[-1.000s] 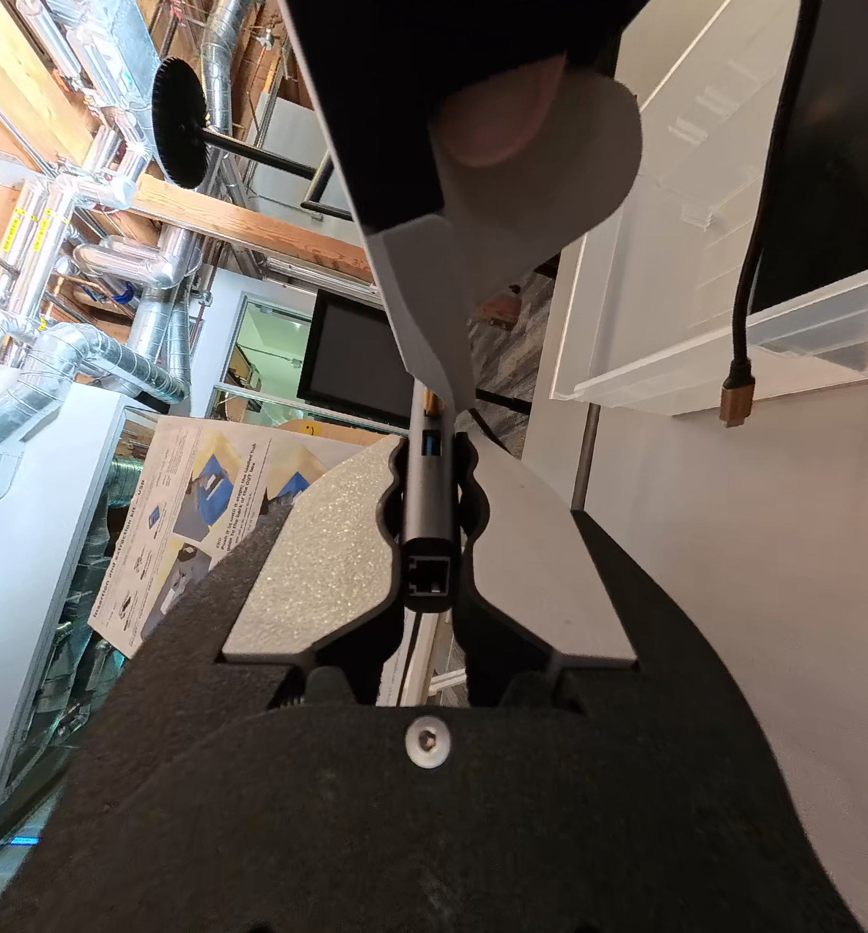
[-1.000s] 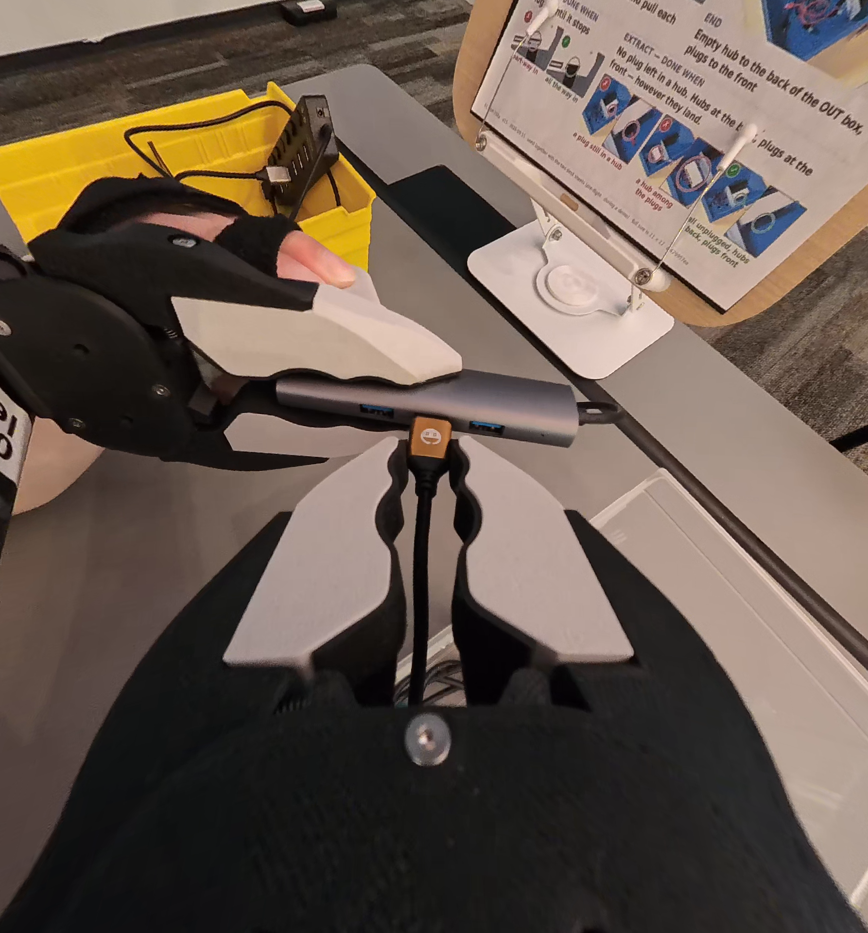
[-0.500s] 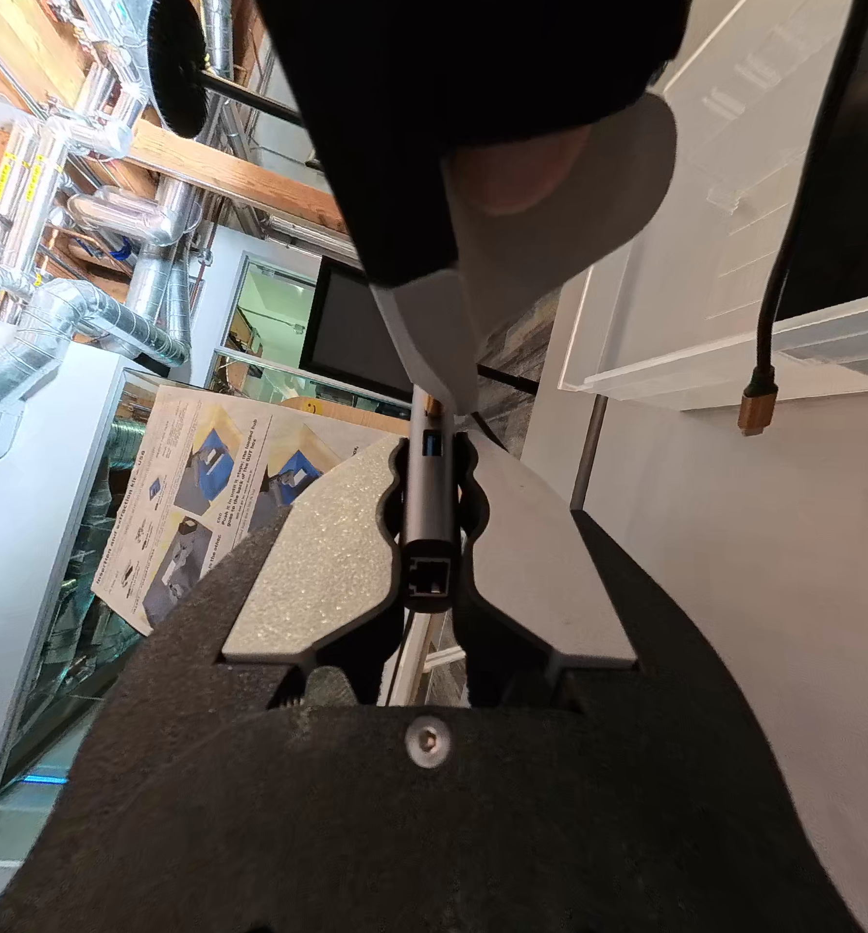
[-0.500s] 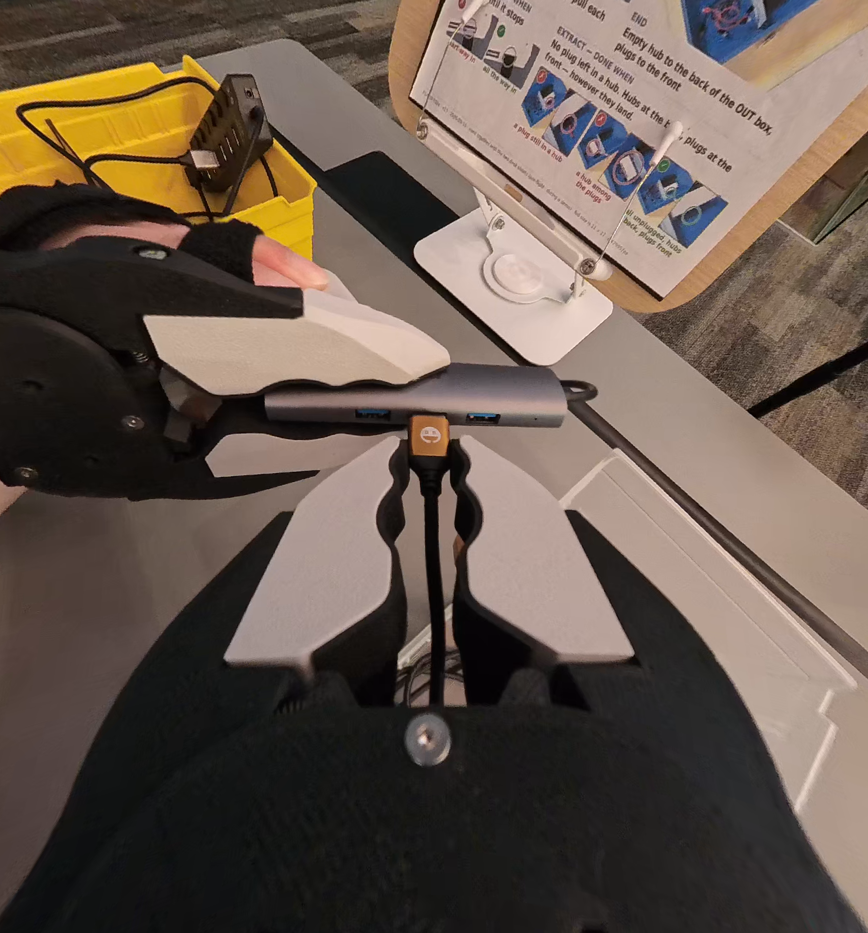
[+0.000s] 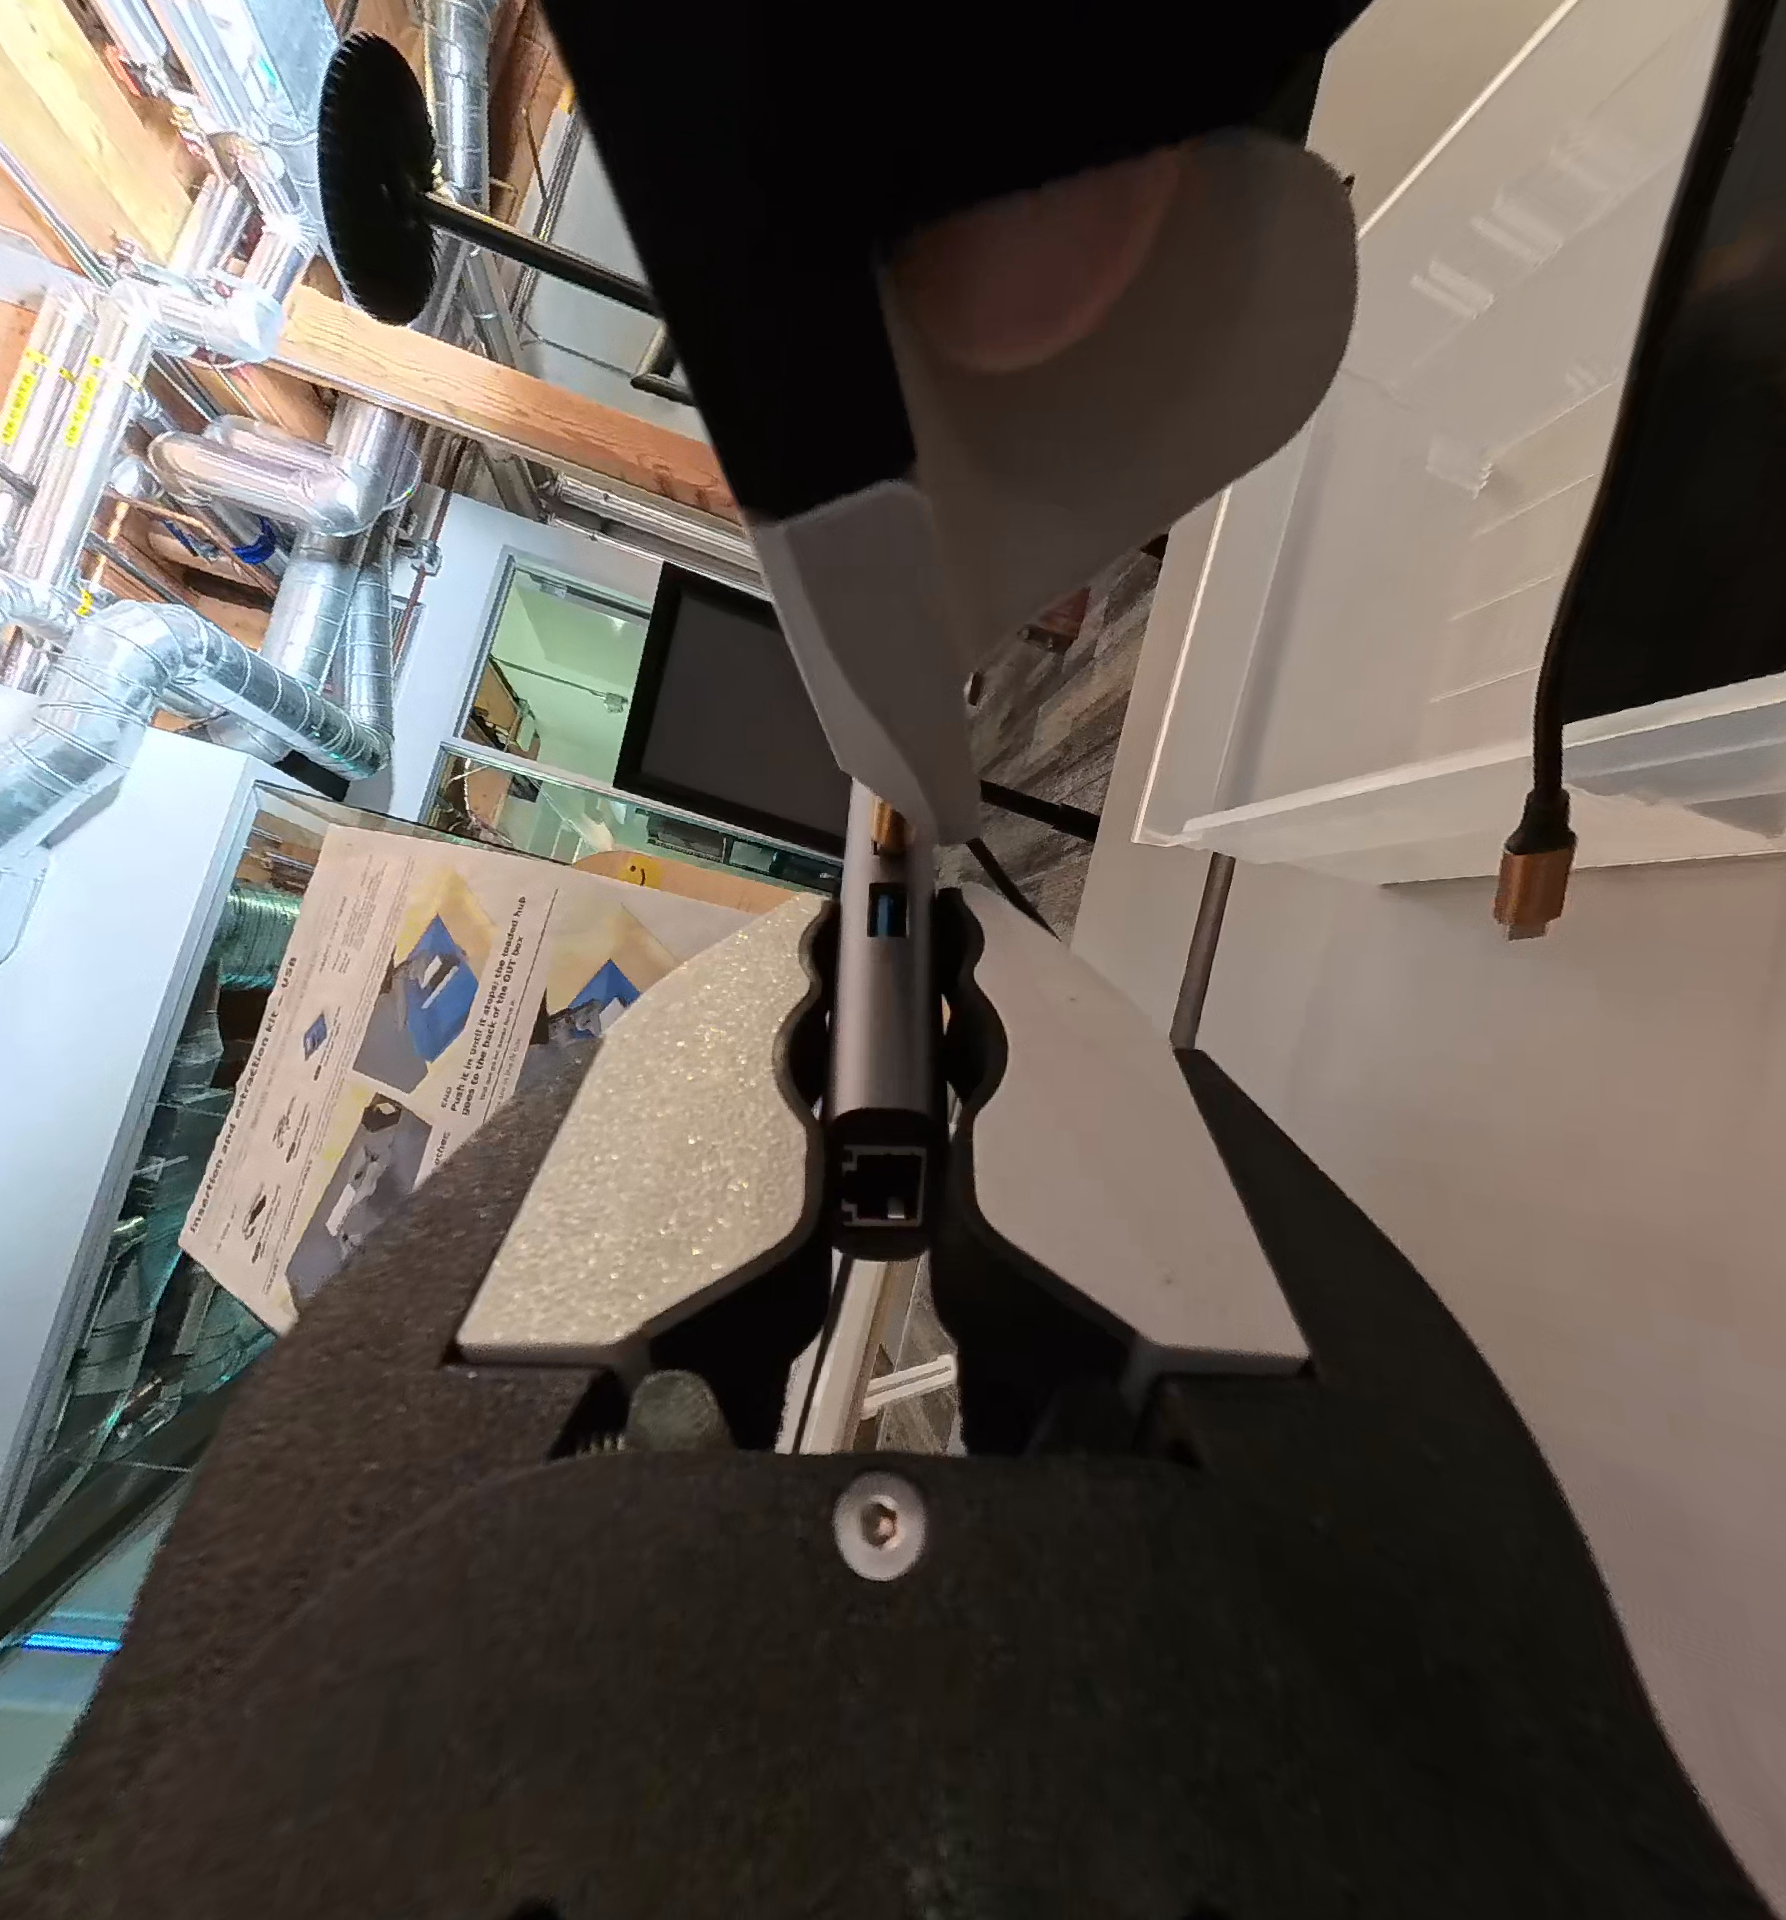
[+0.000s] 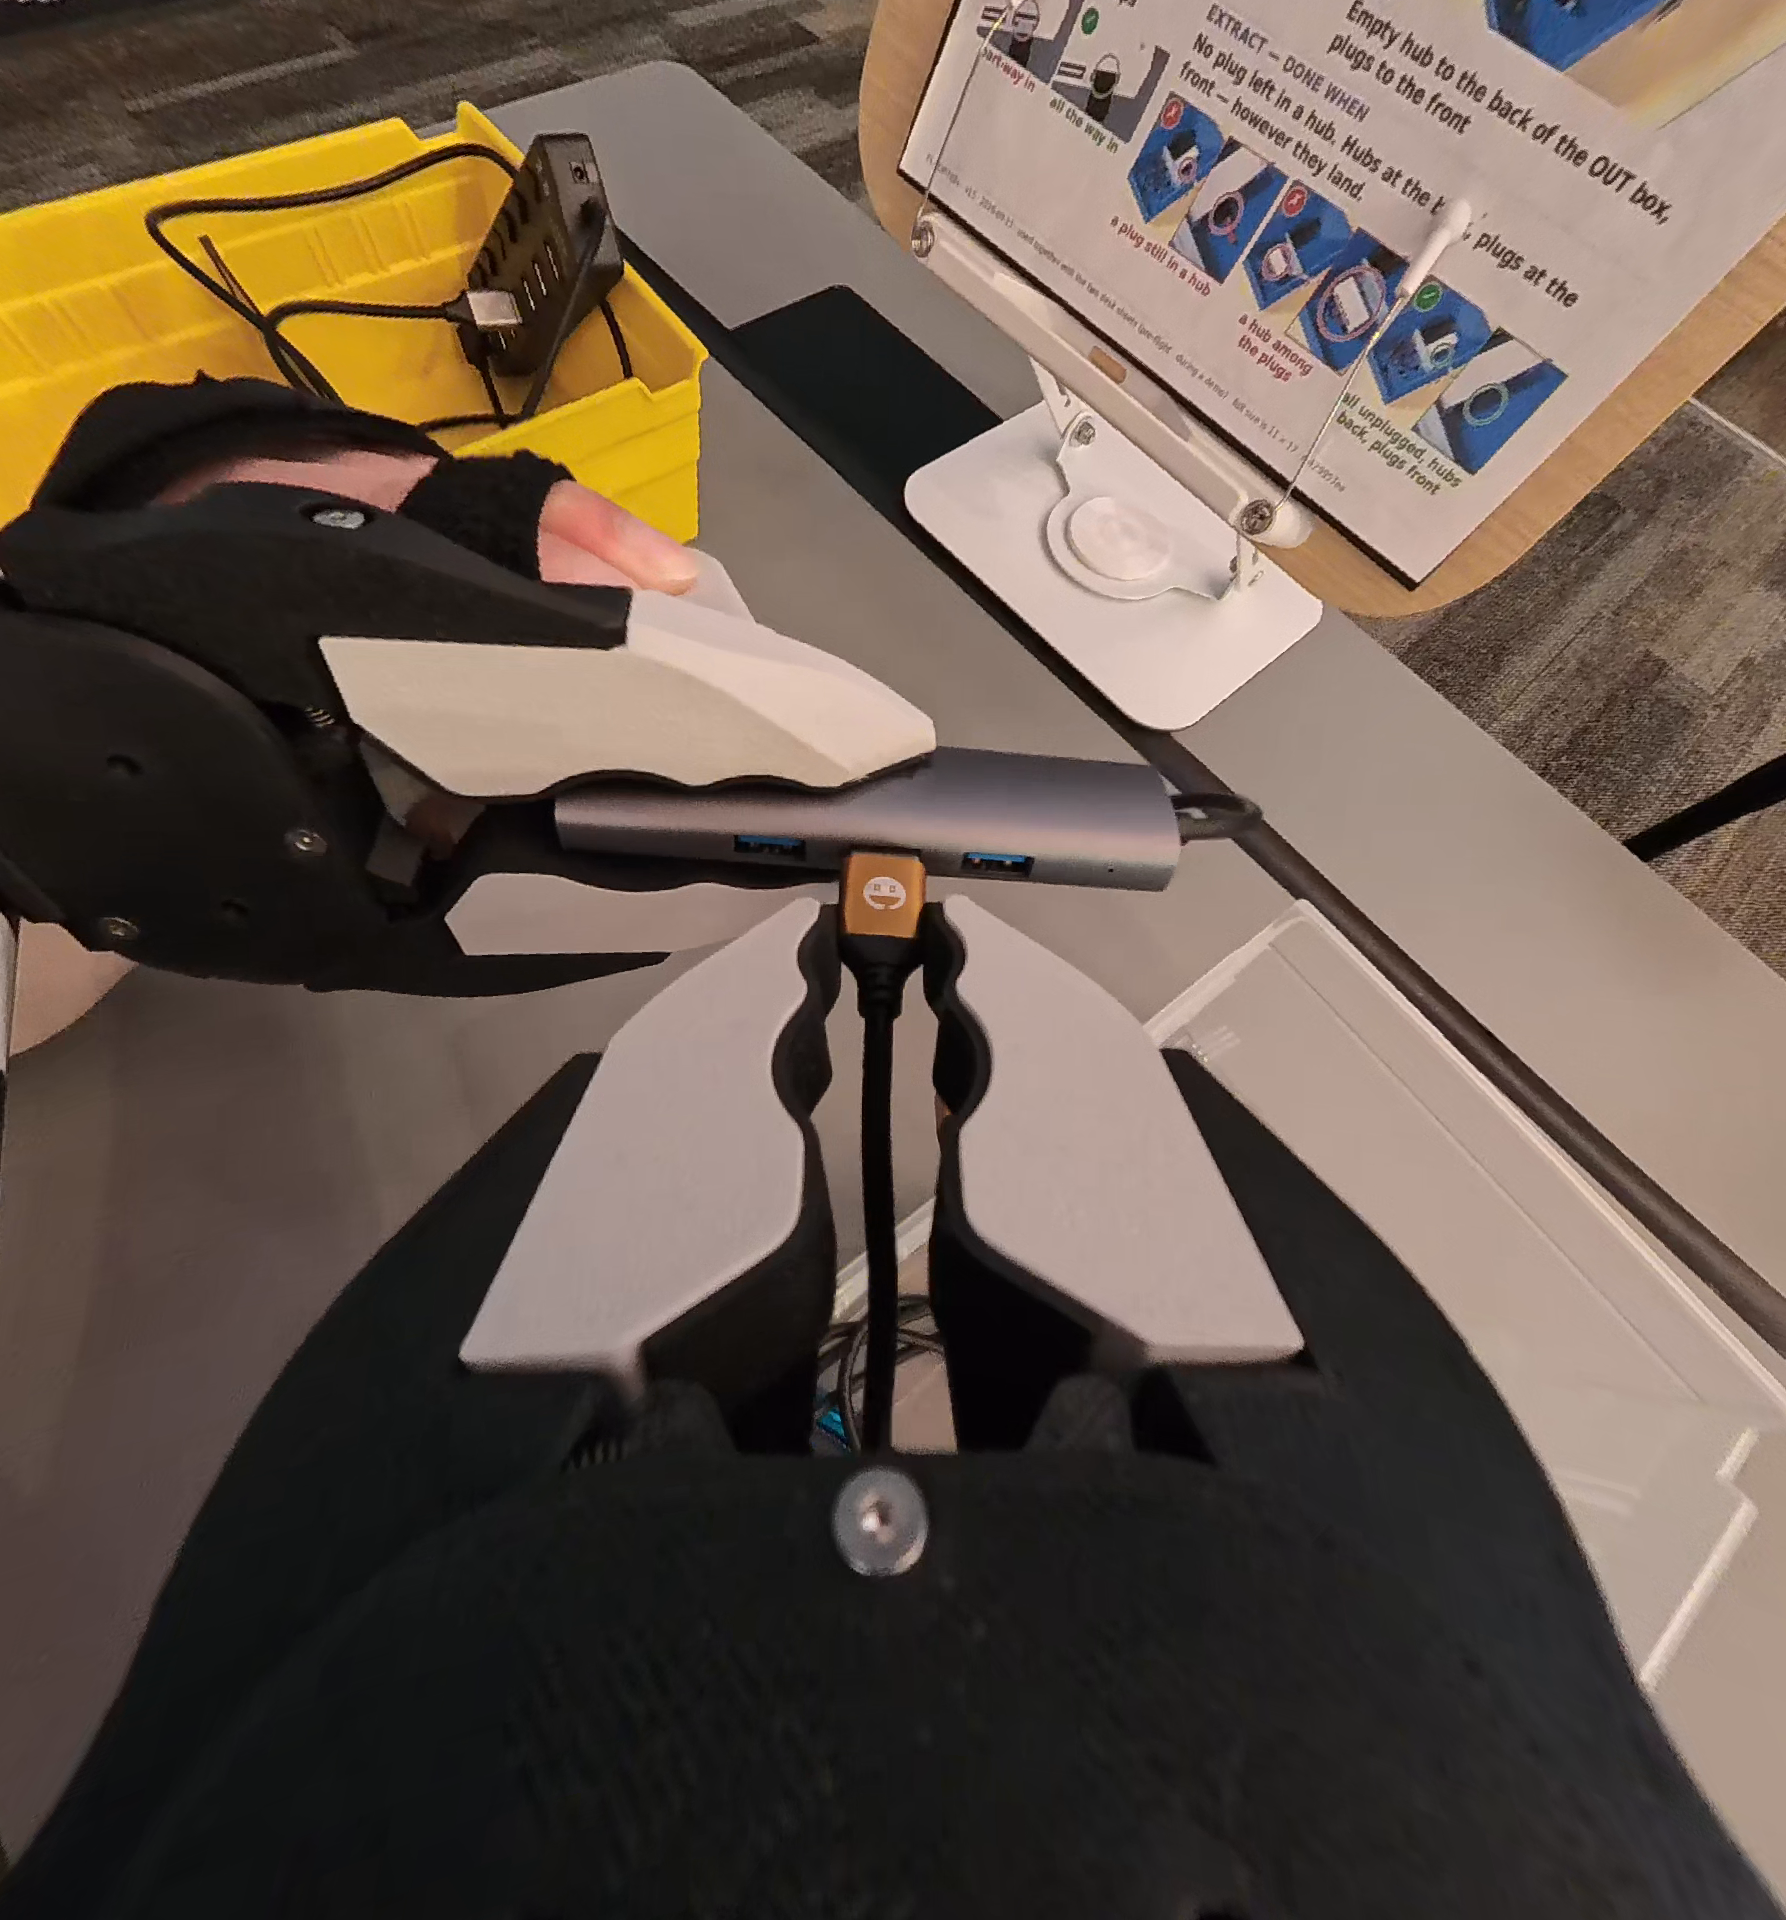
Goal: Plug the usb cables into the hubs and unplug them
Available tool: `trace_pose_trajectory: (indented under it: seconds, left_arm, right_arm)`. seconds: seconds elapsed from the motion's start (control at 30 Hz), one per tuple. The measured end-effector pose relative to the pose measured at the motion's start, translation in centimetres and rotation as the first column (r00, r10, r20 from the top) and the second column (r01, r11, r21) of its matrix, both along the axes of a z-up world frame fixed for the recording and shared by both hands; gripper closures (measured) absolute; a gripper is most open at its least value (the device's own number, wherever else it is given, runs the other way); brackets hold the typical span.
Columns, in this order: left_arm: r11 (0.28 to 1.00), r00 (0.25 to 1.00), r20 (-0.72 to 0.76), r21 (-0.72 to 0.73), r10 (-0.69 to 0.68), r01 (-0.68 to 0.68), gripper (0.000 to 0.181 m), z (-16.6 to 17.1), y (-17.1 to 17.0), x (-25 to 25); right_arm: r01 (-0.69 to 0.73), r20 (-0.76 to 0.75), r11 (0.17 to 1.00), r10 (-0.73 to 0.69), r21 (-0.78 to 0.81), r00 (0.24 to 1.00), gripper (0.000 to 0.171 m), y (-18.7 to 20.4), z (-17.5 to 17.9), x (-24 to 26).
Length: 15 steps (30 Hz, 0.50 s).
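In the right wrist view, the left gripper reaches in from the left edge, lying nearly level above the grey table, with a gloved hand behind it and a bare fingertip resting on top of its upper white finger. Its two fingers are clenched from above and below on the near end of the grey hub, which juts out to the right, clear of the table, with its blue ports facing the camera and its own dark lead leaving the far end. Behind that gripper sits a yellow bin holding a black hub and loose black wire. At centre, the right gripper points straight forward at the hub's side, its white fingers pinched on the cable just behind the orange plug, whose tip meets the hub between two blue ports. Farther right stands an instruction sheet on a white stand, and a clear bin lies at the lower right. The left wrist view looks along the hub held edge-on between its fingers, with the right gripper's finger crossing above and a second orange plug dangling at the right.
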<state>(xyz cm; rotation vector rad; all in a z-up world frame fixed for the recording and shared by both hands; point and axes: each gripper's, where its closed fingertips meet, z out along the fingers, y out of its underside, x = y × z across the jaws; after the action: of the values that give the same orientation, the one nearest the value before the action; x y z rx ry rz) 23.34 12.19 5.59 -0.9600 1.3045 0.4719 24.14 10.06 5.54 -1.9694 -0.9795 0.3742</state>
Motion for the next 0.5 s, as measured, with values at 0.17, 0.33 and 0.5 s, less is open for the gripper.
trace_pose_trajectory:
  seconds: [0.17, 0.33, 0.5]
  left_arm:
    - [1.000, 1.000, -0.014, 0.000, -0.004, 0.004, 0.164, -0.1, -0.2, 0.4]
    - [0.998, 0.998, 0.061, -0.055, 0.015, -0.012, 0.164, 0.5, 0.3, -0.8]
    - [0.998, 0.993, 0.105, -0.052, 0.044, -0.039, 0.164, 1.5, 0.5, -1.7]
  right_arm:
    - [-0.024, -0.009, 0.999, 0.024, -0.025, 1.000, 0.154, -0.2, -0.1, 0.4]
    - [-0.046, -0.076, 0.997, 0.051, 0.066, 0.996, 0.154, 0.5, 0.9, -1.1]
    - [-0.046, -0.188, 0.994, 0.065, 0.104, 0.980, 0.154, 0.7, 2.1, -2.0]
